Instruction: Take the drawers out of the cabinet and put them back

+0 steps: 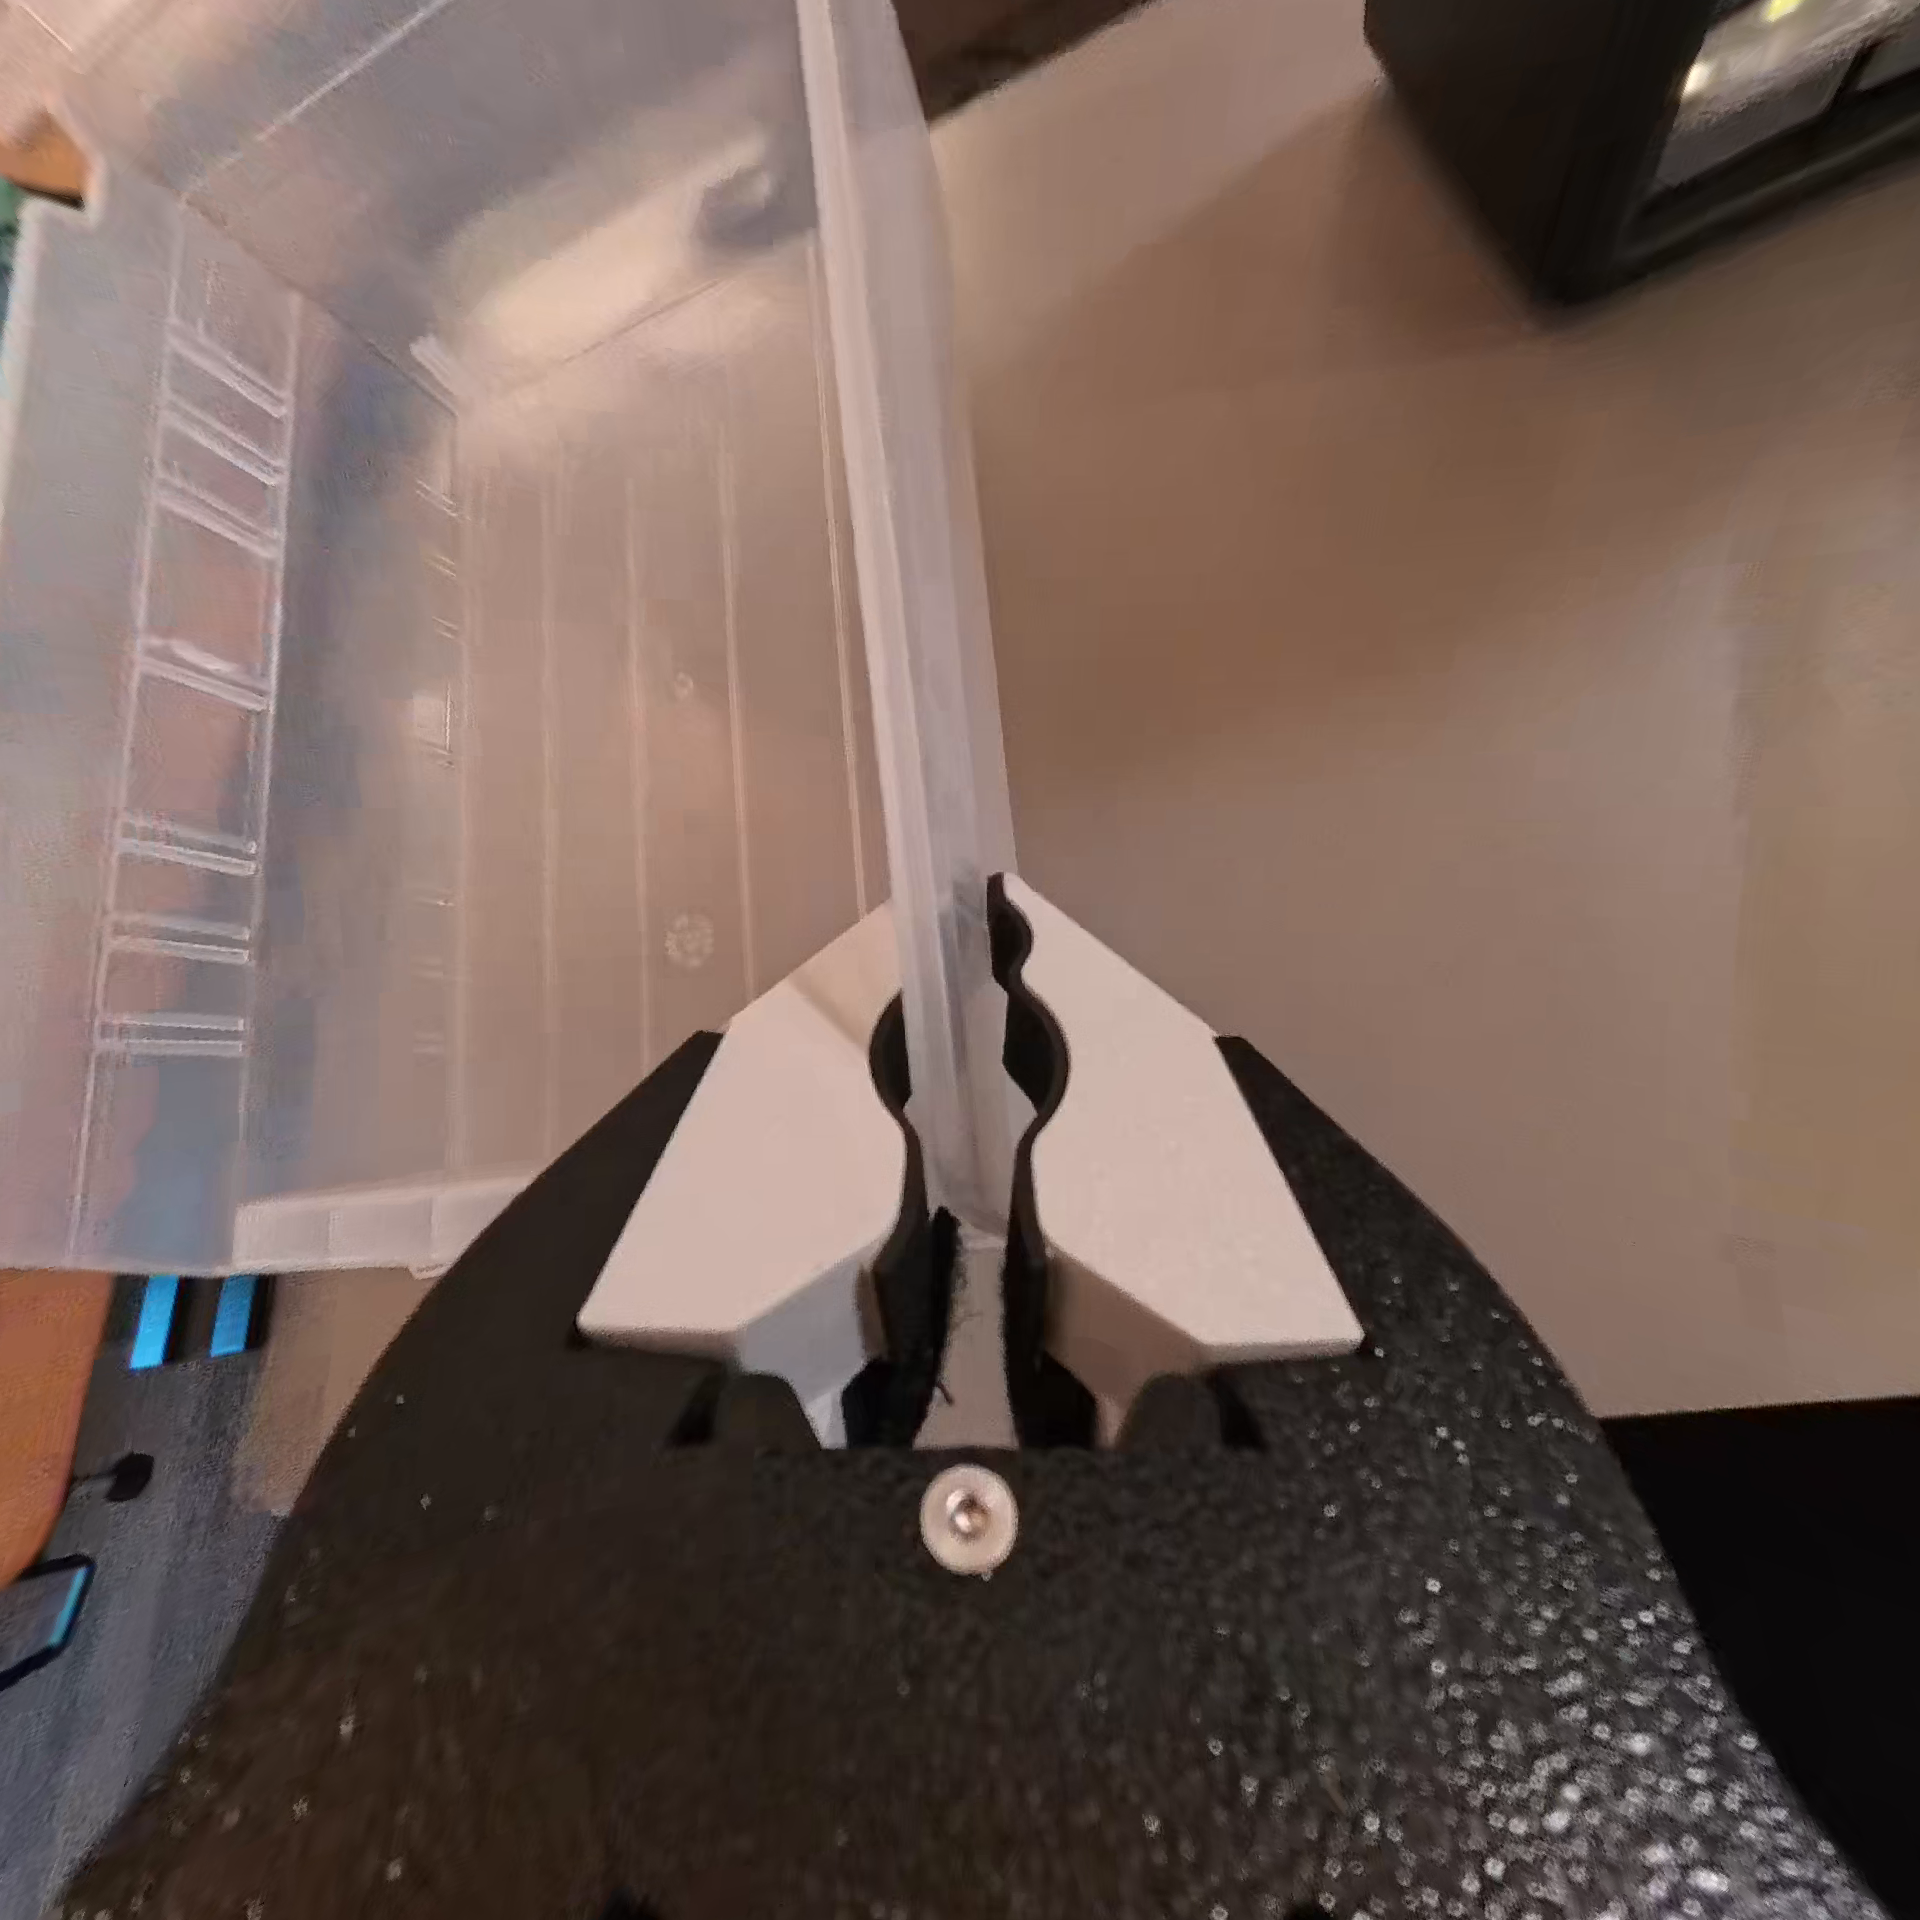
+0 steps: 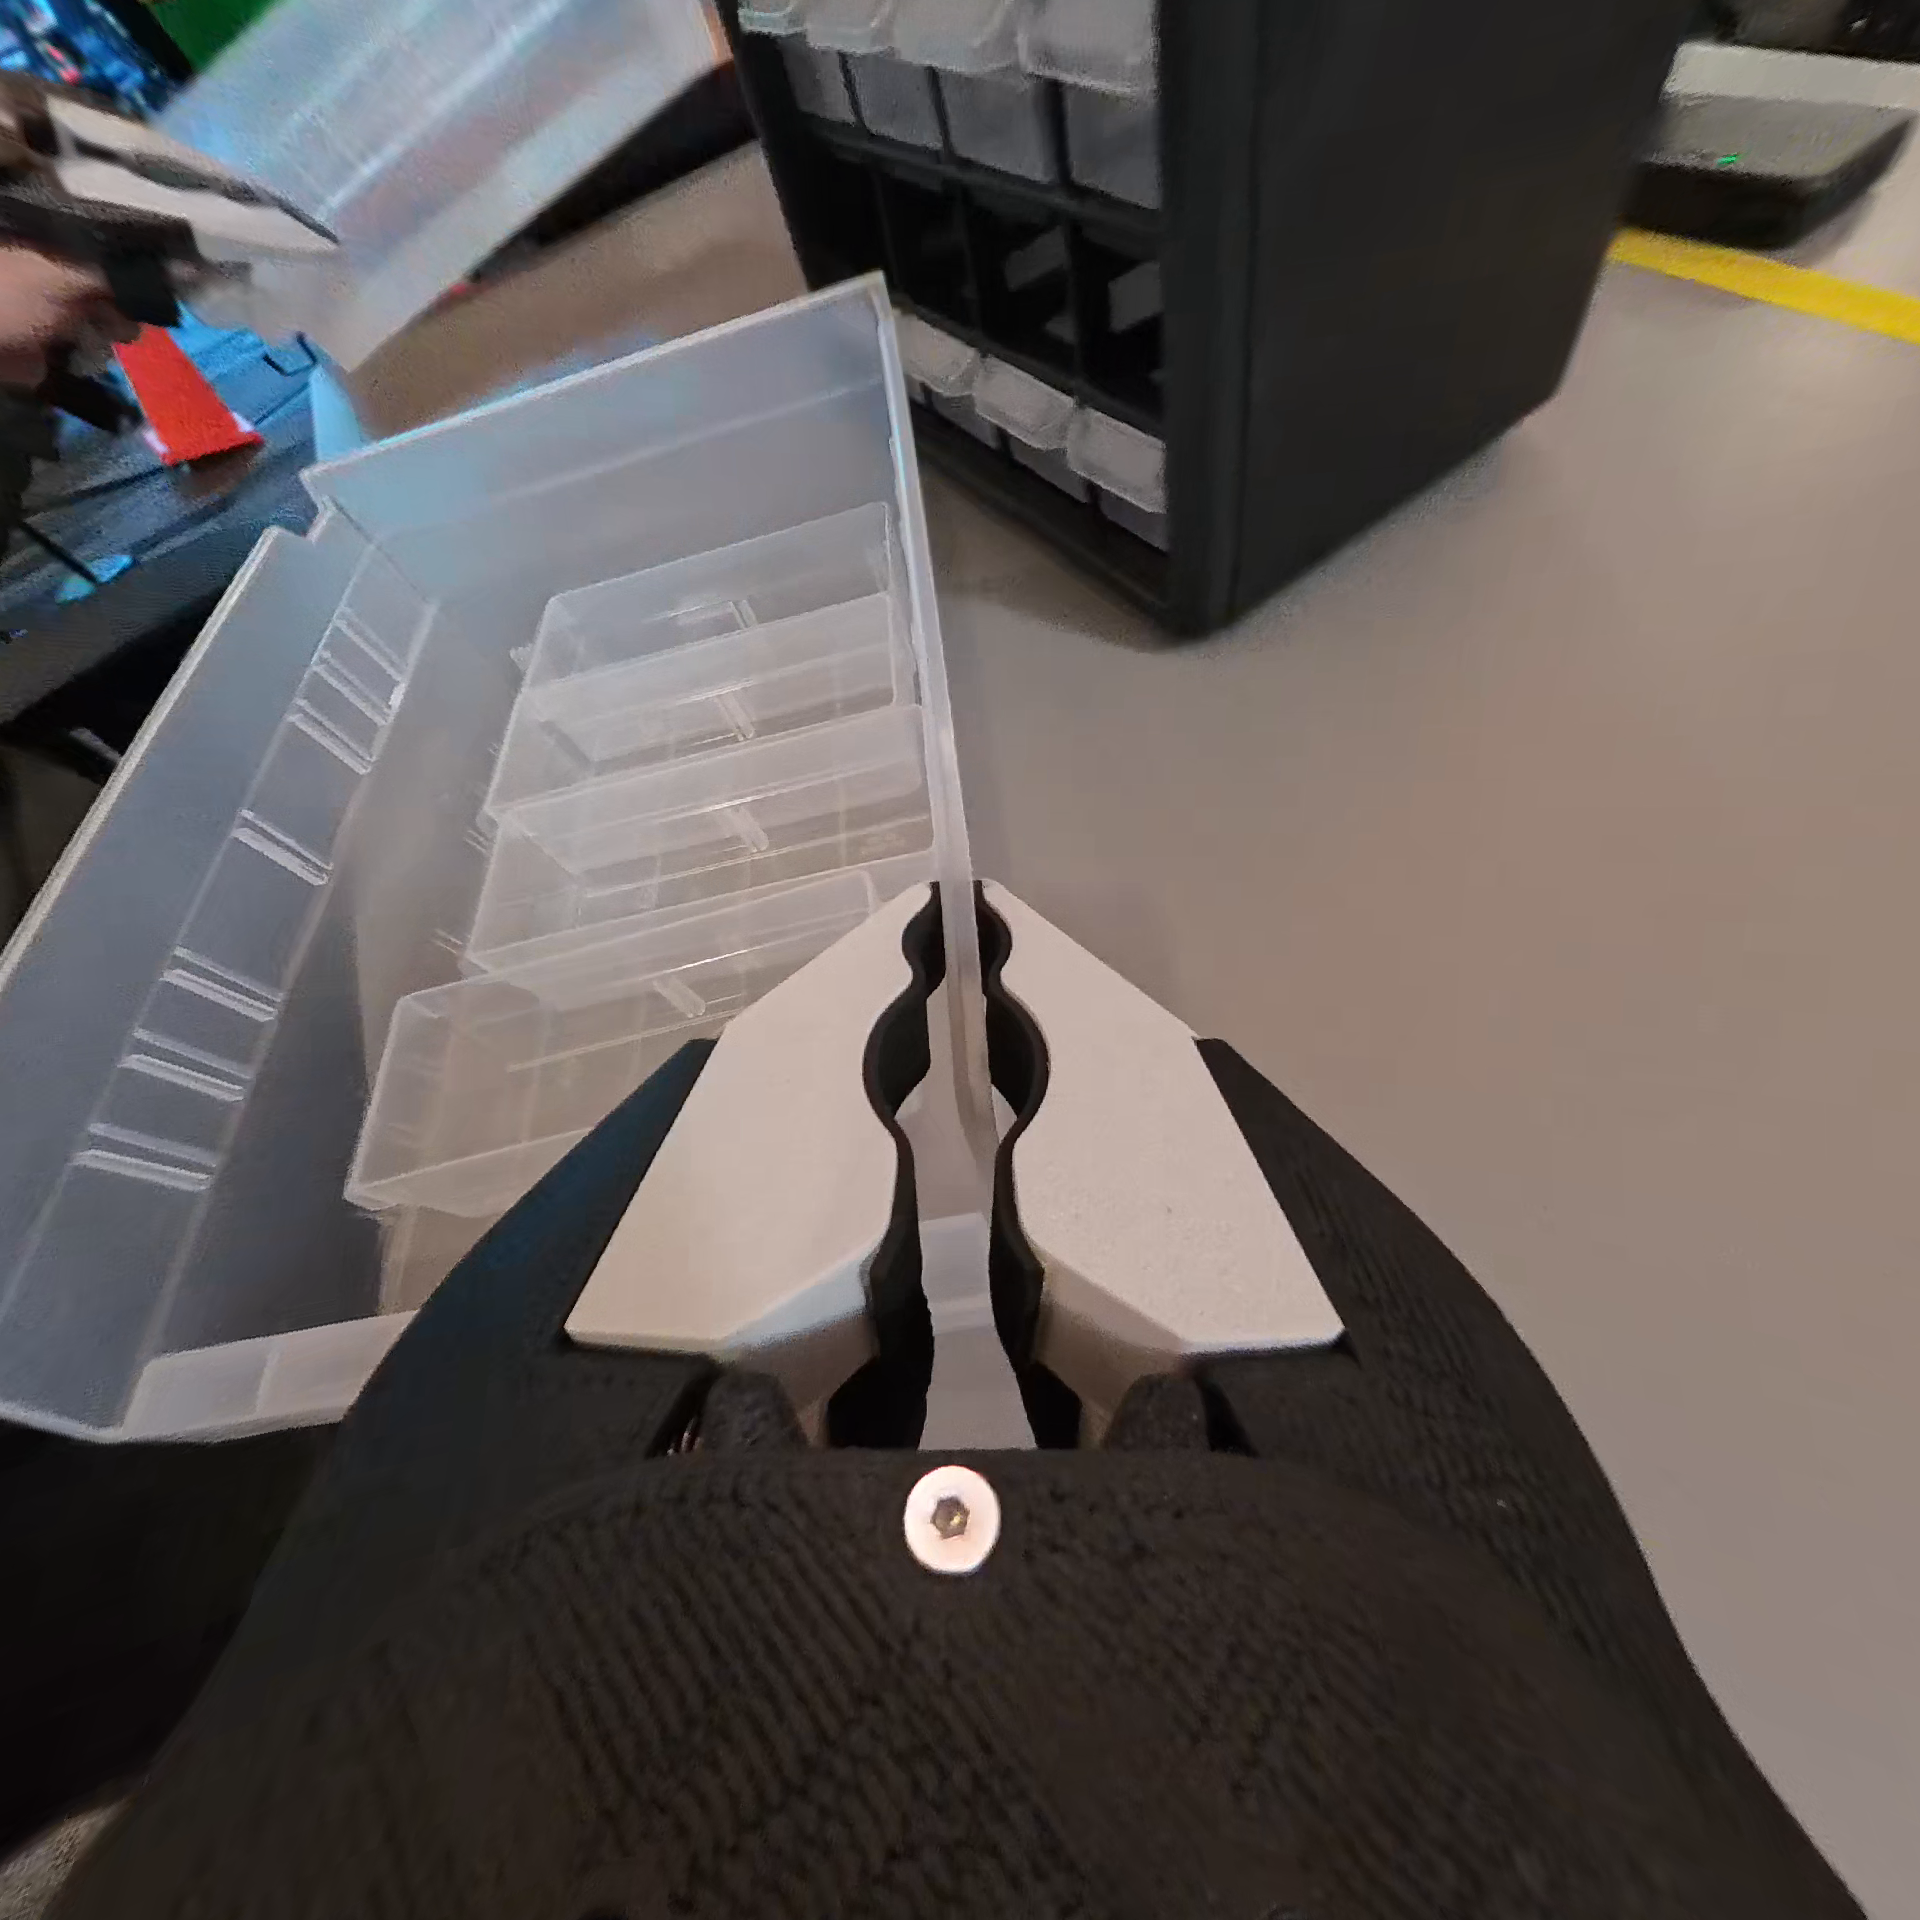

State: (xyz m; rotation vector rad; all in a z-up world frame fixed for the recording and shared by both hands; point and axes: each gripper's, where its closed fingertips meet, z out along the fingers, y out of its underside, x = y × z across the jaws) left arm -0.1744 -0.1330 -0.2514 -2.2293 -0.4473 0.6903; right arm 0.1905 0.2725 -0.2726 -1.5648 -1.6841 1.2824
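Note:
In the left wrist view, my left gripper (image 1: 961, 894) is shut on the right side wall (image 1: 914, 623) of a large empty translucent drawer (image 1: 582, 623), held off the table. In the right wrist view, my right gripper (image 2: 961, 894) is shut on the right wall (image 2: 940, 727) of a second large translucent drawer (image 2: 260, 883), which holds several small clear drawers (image 2: 707, 790). The black cabinet (image 2: 1351, 364) stands ahead on the right, with some small drawers in their slots and some slots open. The left gripper and its drawer (image 2: 416, 135) also show at the upper left of the right wrist view.
The beige table (image 2: 1455, 935) stretches to the right of both drawers. The cabinet's corner shows in the left wrist view (image 1: 1558, 156). A red object (image 2: 182, 400) lies on a dark surface at the left. A yellow line (image 2: 1766, 281) runs behind the cabinet.

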